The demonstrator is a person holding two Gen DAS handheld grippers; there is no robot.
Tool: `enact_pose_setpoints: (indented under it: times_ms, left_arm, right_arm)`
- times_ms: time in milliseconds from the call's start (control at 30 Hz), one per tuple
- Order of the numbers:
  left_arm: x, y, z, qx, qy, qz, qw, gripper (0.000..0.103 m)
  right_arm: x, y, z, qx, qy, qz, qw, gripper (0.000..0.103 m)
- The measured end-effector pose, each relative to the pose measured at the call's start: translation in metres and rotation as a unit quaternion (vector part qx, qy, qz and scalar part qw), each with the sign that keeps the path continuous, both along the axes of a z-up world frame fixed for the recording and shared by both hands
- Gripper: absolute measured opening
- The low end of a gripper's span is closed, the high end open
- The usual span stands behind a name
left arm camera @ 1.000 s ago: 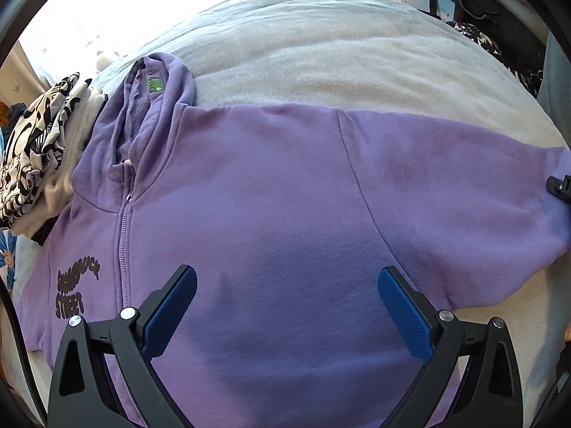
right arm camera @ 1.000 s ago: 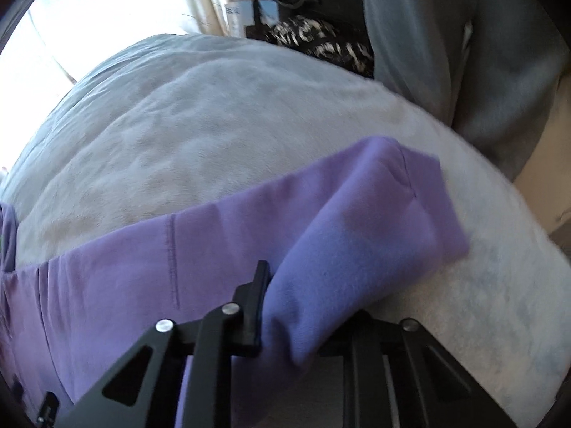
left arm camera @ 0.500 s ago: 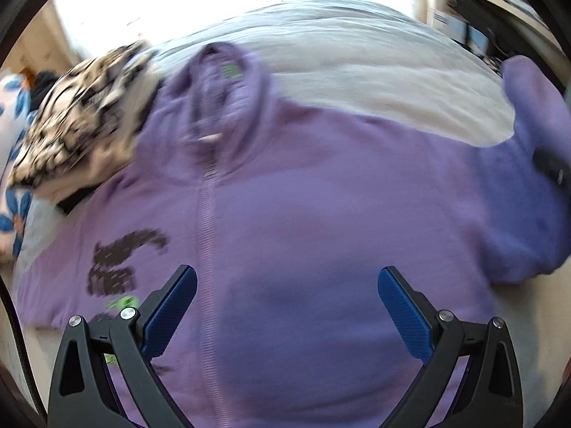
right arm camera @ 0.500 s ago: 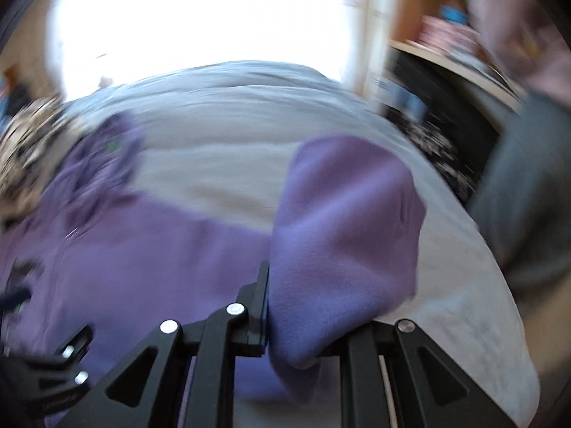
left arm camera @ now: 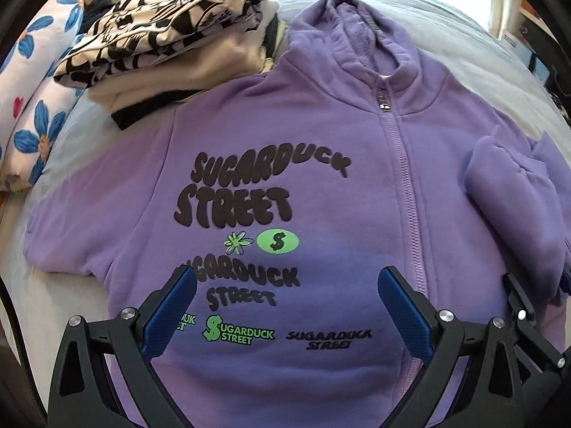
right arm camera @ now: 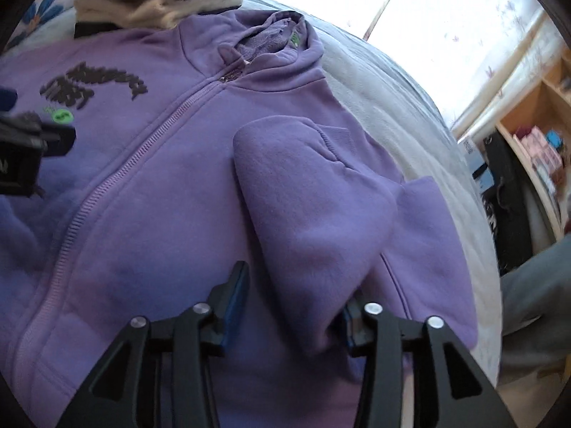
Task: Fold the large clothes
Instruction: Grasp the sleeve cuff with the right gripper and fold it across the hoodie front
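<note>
Both my grippers hang over the purple hoodie (left arm camera: 321, 185) — left gripper (left arm camera: 285, 317) fingers wide, empty. Right gripper (right arm camera: 291, 306) fingers have just been opening, the folded sleeve (right arm camera: 307, 207) lying loose between them.

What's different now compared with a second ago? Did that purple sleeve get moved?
Yes. The right gripper carried the sleeve from lying stretched out on the bed across onto the front of the purple hoodie. Its jaws have just been opening, and the sleeve end lies loosely between them. The left gripper stayed open and empty above the hoodie. The folded pile of clothes stayed put.
</note>
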State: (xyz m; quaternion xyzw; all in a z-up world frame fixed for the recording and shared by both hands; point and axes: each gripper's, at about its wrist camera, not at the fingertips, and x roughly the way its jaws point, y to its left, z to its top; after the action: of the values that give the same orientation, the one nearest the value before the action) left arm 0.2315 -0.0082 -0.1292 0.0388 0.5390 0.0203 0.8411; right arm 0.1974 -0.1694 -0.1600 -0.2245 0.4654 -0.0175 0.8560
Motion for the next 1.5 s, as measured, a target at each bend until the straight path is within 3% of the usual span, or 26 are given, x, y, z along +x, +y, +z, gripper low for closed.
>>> enact_pose_setpoints:
  times_ms: [233,700,967,1100,1200,1233,1300,1333,1367,1433,1500]
  left_arm:
    - [0.002,-0.030,0.015,-0.026,-0.006,-0.044,0.9987,0.101]
    - [0.024,-0.114,0.044,-0.022,-0.015,-0.132,0.9909,0.101]
    - [0.032,-0.190,0.040,-0.019,0.016,-0.207,0.9780,0.101]
    - [0.032,-0.223,0.024,0.022,0.032,-0.227,0.9731,0.101]
    - [0.034,-0.237,0.005,0.074,0.036,-0.224,0.9711,0.101]
    - [0.035,-0.239,0.001,0.079,0.035,-0.223,0.9710,0.097]
    - [0.037,-0.235,-0.006,0.067,0.045,-0.222,0.9717,0.065]
    - [0.039,-0.230,-0.008,0.046,0.056,-0.218,0.9732,0.046]
    - [0.040,-0.224,-0.006,0.024,0.058,-0.212,0.9752,0.033]
    - [0.039,-0.216,0.005,0.019,0.041,-0.204,0.9778,0.015]
    - [0.034,-0.204,0.022,0.018,0.009,-0.197,0.9801,0.014]
  right_arm:
    - [-0.024,-0.018,0.014,0.036,0.016,-0.029,0.999,0.057]
    - [-0.058,-0.058,0.022,0.131,0.063,-0.106,0.984,0.057]
    - [-0.068,-0.080,0.013,0.159,0.073,-0.141,0.975,0.057]
    - [-0.070,-0.085,0.013,0.168,0.073,-0.146,0.972,0.057]
    - [-0.071,-0.088,0.013,0.171,0.072,-0.146,0.972,0.057]
    - [-0.071,-0.087,0.013,0.172,0.071,-0.146,0.972,0.057]
    - [-0.072,-0.087,0.013,0.173,0.071,-0.144,0.972,0.057]
    - [-0.073,-0.086,0.014,0.173,0.070,-0.143,0.972,0.057]
    - [-0.074,-0.086,0.014,0.174,0.069,-0.142,0.972,0.057]
    - [-0.076,-0.084,0.014,0.175,0.068,-0.137,0.973,0.057]
    - [-0.077,-0.082,0.015,0.176,0.067,-0.135,0.973,0.057]
